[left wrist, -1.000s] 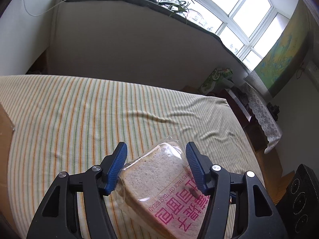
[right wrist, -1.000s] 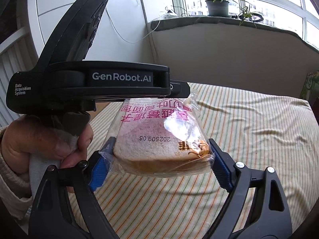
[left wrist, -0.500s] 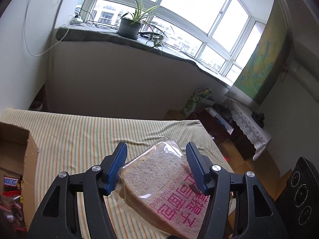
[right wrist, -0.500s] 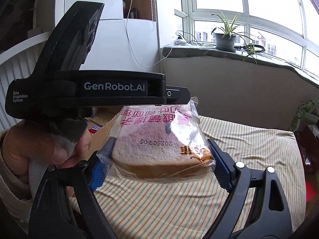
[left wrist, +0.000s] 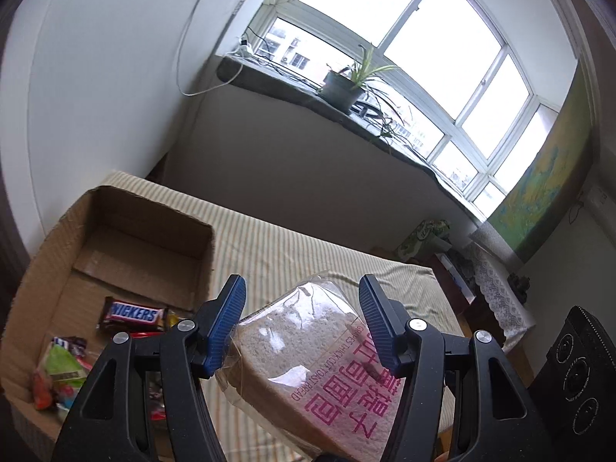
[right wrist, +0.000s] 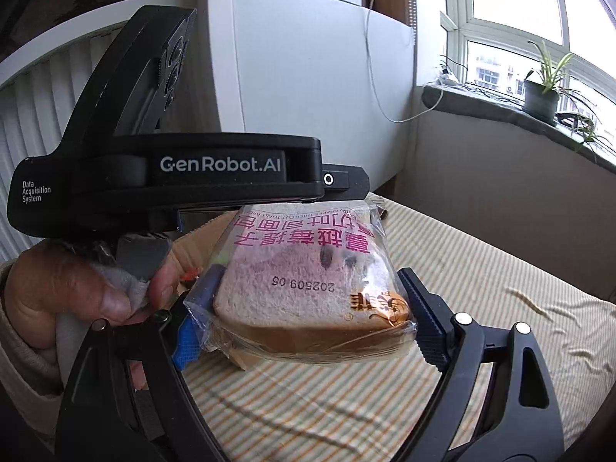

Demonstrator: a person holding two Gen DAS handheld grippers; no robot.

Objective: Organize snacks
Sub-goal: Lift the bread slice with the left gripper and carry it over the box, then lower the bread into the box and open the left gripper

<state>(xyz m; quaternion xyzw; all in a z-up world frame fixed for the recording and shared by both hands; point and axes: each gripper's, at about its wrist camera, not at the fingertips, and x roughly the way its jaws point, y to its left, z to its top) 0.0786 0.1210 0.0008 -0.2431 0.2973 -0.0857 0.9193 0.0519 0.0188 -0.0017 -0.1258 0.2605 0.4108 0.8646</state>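
Clear-wrapped bread (right wrist: 308, 288) is pinched by both the right gripper (right wrist: 308, 319) and the left gripper (left wrist: 300, 323); only the left view shows the cardboard box (left wrist: 115, 231), newly in sight.

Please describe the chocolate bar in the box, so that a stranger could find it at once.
Look at the open cardboard box on the striped cloth. The Snickers bar lies flat on its floor, beyond the pile of bright wrappers. Only it has a dark brown wrapper with a white-and-blue name.

We note the bagged toast loaf (left wrist: 319, 362), clear wrap with pink print, tilted and aloft above the striped cloth, right of the open cardboard box (left wrist: 127, 231) holding a Snickers bar (left wrist: 133, 313) and mixed wrappers.
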